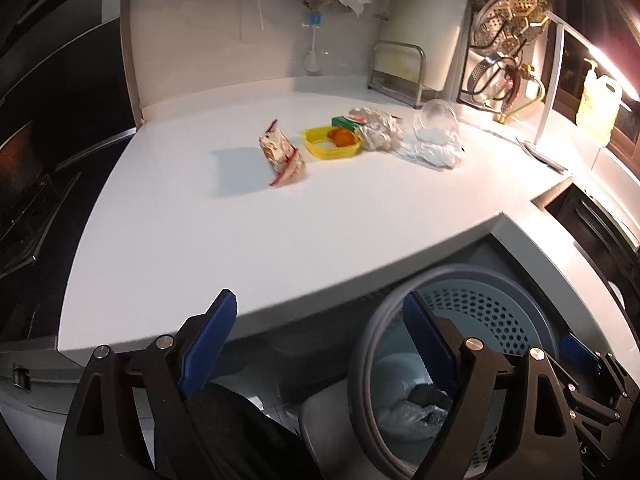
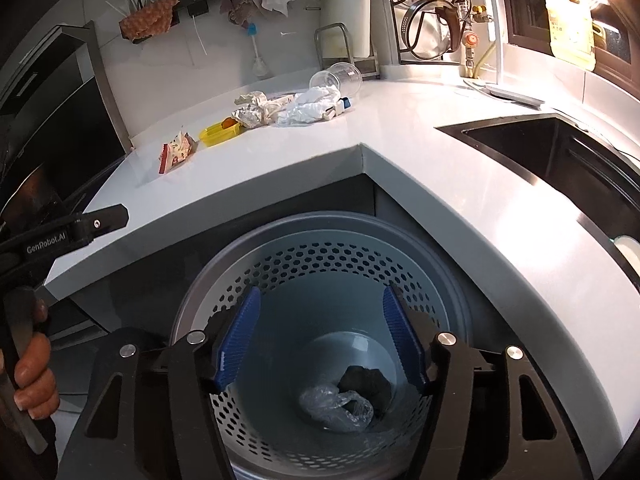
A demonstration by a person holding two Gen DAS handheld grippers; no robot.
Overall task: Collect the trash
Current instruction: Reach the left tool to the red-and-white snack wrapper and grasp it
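Right now my right fingers [image 2: 320,336] hang wide apart and empty over the perforated bin [image 2: 320,256], where a crumpled plastic bag [image 2: 336,404] and a dark lump [image 2: 366,384] lie on the bottom. My left fingers [image 1: 320,328] are spread too, holding nothing, near the surface [image 1: 280,216] edge. On it sit a snack wrapper [image 1: 280,152], yellow tub [image 1: 330,144], crumpled paper [image 1: 378,126] and a tipped clear cup [image 1: 436,120].

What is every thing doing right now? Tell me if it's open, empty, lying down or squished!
left gripper: open, empty
right gripper: open, empty, above bin
bin: two scraps inside
snack wrapper: crumpled, on counter
yellow tub: open, orange food inside
clear cup: lying on its side
white tissue: crumpled
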